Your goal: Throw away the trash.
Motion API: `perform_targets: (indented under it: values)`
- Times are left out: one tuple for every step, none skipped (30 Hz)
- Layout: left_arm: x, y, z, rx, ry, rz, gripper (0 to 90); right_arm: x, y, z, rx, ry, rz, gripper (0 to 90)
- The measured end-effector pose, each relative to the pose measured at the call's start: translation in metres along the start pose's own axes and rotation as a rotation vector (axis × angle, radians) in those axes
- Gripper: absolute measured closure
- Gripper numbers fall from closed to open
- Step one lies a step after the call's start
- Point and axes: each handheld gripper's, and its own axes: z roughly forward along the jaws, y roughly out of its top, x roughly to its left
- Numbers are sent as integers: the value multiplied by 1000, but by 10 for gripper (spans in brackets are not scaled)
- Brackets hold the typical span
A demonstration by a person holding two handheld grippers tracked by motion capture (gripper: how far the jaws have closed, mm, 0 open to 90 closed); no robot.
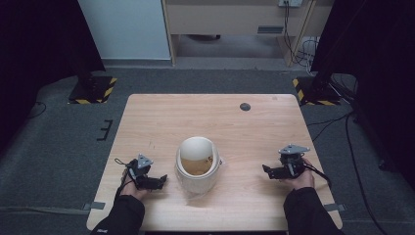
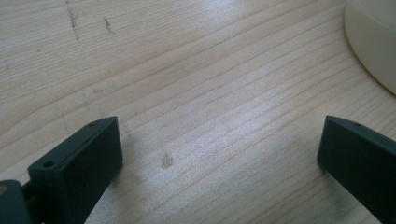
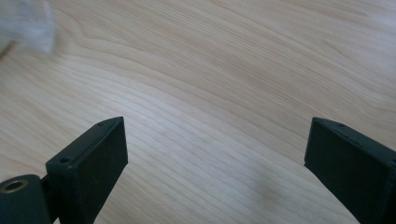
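A white rice cooker [image 1: 196, 164] was seen near the middle of the tabletop [image 1: 161, 117], toward the person's edge, between the two tongs. Its lid was raised and tipped toward the far side, and an amber-tinted inner surface was exposed below it; whether anything lay inside could not be told. A small pale tab or handle was visible at its right side, and a curved cream section of its wall [image 2: 373, 46] was caught at the upper right of the left gripper view.

The cooker was judged to be stiff and fairly heavy for a single pair of tongs, with a smooth, rounded shell on which flat pads would be likely to slip. The thin edge of the lid or the rim of the inner pot was judged the better place for a hold, as the body would be too wide to be spanned. The hinged lid was expected to swing freely, so a slow, guided motion would be called for.

The left tongs [image 1: 157, 181] were held released just left of the cooker, with only bare wood between the jaws. The right tongs [image 1: 266, 170] were likewise spread wide and unloaded, well apart from the cooker on its right.
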Motion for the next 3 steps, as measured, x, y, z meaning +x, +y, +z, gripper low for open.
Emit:
perform_targets:
  values:
    - [1,-1,0,-5,-3,5,0,-5,-2,0,-1,-22,16,40]
    - [1,-1,0,-5,-3,5,0,-5,-2,0,-1,-22,16,40]
    - [1,-1,0,-5,-3,5,0,-8,-3,0,2,-33,30,35]
